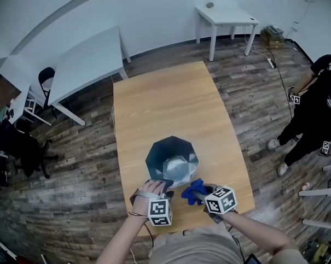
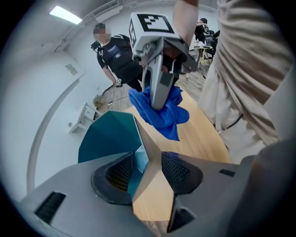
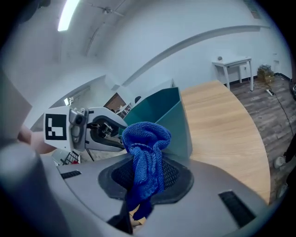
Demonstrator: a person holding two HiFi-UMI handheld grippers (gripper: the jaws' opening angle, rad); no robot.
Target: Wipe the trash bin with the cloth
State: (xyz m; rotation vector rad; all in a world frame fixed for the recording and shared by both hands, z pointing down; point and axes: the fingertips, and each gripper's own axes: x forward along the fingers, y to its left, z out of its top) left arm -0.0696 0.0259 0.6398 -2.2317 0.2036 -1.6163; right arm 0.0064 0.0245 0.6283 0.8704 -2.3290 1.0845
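A teal faceted trash bin stands upright on the wooden table, near its front edge. My left gripper is at the bin's near rim. In the left gripper view the jaws stand open with the rim of the bin between the pads, a gap showing on the left pad's side. My right gripper is raised beside the bin's right front, shut on a bunched blue cloth. The cloth sticks up from its jaws, and the bin and left gripper lie just beyond.
Two white tables stand on the wood-plank floor beyond the wooden table. A person in black stands at the right. A black chair is at the far left. The table's front edge runs just under my hands.
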